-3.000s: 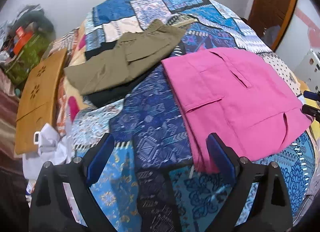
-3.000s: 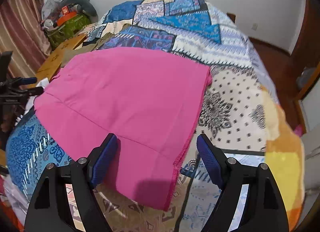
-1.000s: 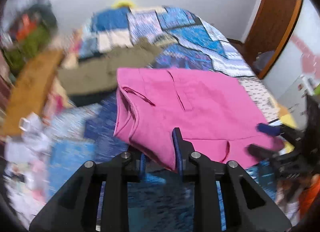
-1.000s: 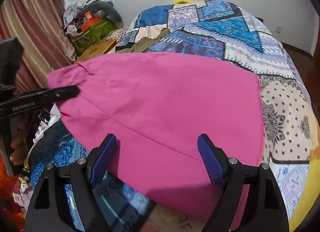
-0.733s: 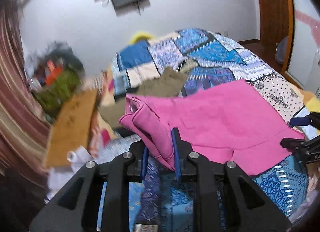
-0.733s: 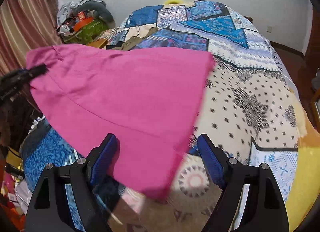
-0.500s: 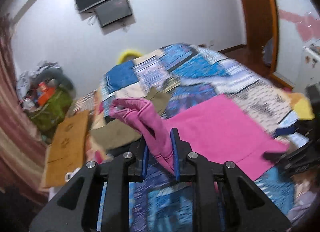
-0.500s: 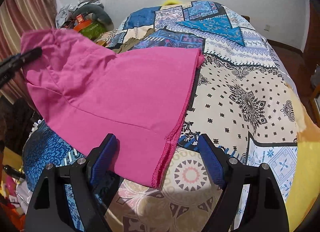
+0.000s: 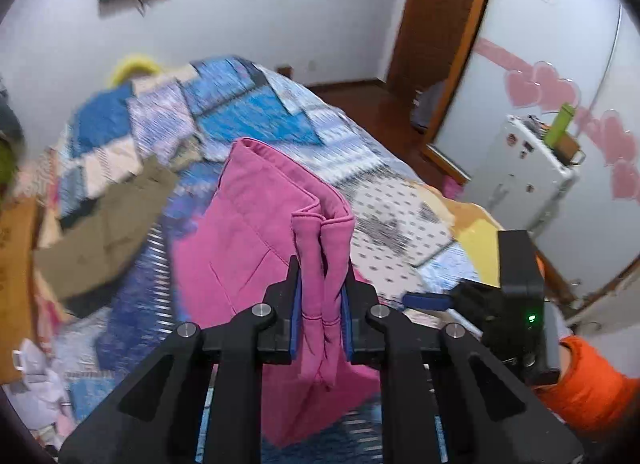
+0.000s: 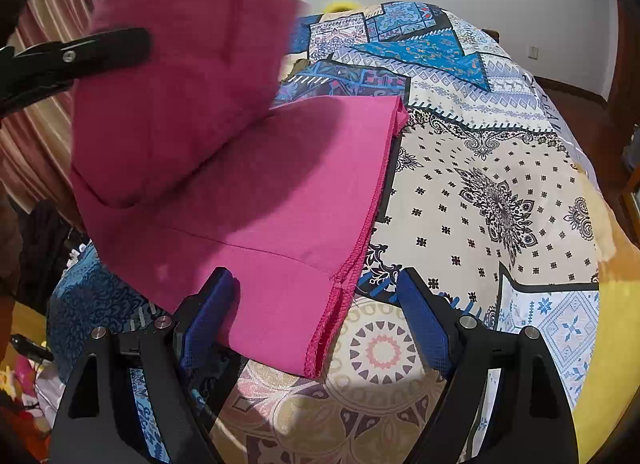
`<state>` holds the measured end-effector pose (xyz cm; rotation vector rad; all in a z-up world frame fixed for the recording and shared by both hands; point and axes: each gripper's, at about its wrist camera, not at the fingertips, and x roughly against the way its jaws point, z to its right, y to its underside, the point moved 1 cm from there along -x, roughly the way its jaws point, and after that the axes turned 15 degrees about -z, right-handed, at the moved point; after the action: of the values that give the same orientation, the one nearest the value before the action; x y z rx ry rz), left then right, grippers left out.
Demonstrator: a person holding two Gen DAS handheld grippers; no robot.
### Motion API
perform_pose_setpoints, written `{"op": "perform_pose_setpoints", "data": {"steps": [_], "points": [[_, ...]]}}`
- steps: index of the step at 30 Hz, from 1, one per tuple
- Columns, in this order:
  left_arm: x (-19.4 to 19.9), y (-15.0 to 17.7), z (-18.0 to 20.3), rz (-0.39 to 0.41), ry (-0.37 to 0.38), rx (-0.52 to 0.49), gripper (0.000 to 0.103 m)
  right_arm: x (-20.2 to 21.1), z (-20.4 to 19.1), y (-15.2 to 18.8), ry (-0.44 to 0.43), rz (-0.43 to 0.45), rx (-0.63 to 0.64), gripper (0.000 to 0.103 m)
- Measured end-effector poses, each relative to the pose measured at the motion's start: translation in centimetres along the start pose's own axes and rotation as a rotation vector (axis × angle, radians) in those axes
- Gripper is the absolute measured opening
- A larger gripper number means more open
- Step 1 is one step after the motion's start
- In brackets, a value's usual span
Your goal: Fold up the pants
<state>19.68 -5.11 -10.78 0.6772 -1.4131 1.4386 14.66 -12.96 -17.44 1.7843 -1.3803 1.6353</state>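
Left gripper point(image 9: 320, 304): clamped on a bunched edge of the pink pants point(image 10: 280, 200), jaws just closing tighter, cloth lifted off the bed.
Right gripper point(image 10: 316, 320): jaws wide, straddling the hem, gripping nothing.
Pants: lower half flat on the patchwork bedspread point(image 10: 500, 192).
Beyond: olive garment point(image 9: 108, 232).

Pink pants point(image 10: 280, 184) matt woven cloth; bedspread point(image 10: 500, 192) printed cloth.
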Motion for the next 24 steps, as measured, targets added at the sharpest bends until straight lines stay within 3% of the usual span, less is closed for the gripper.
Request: {"op": "perform_pose_setpoints", "data": {"steps": [3,7,9,11,14,18,24], "points": [[-1.6,-0.4,0.4,-0.053,0.057,-0.001,0.016,0.0,-0.1,0.0,-0.002,0.001,-0.002,0.082],[-2.8,-0.3,0.9,-0.106,0.067,-0.005,0.017,0.0,0.0,0.0,-0.004,0.002,-0.003,0.082],[-3.1,-0.3,1.0,-0.139,0.098,-0.025,0.025,0.0,0.0,0.0,-0.005,0.003,-0.004,0.082],[-2.8,-0.3,0.8,-0.149,0.114,-0.026,0.041,0.1,0.0,0.0,-0.008,0.005,-0.013,0.082],[-2.0,-0.4,0.0,-0.112,0.054,-0.021,0.055,0.4,0.2,0.0,-0.017,0.009,-0.032,0.081],[-1.7,-1.3,-2.4,-0.086,-0.027,0.010,0.062,0.9,0.4,0.4,-0.012,0.013,-0.042,0.081],[-3.0,-4.0,-7.3,-0.069,-0.209,0.058,0.073,1.8,1.1,0.8,0.007,0.031,-0.057,0.081]]}}
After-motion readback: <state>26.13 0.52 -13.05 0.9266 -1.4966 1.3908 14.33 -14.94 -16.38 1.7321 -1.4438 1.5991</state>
